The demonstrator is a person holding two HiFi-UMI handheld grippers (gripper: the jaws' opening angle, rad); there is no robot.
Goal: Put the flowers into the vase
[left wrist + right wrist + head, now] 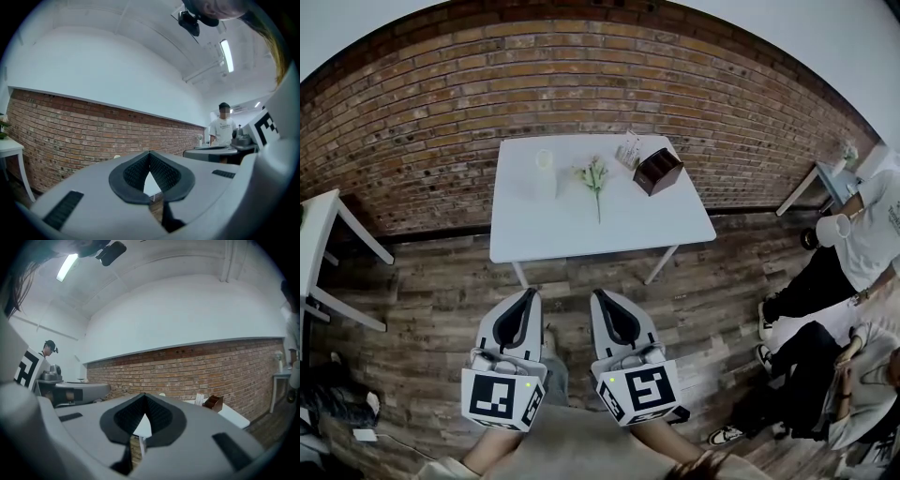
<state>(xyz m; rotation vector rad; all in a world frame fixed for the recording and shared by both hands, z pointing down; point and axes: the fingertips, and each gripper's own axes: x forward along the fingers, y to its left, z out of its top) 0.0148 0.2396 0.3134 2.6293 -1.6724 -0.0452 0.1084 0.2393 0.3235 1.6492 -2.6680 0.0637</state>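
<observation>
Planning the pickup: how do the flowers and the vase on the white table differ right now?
The flowers lie flat, with the stem pointing toward the near edge; the vase stands upright. The flowers are slender, green with pale blooms; the vase is a plain pale cylinder. The vase sits left of the flowers. Both rest on the table, apart from each other.

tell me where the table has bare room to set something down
The table's whole near strip, in front of the flowers, is bare, as is the left edge beside the vase. The far right corner is crowded: box and white holder sit close together.
</observation>
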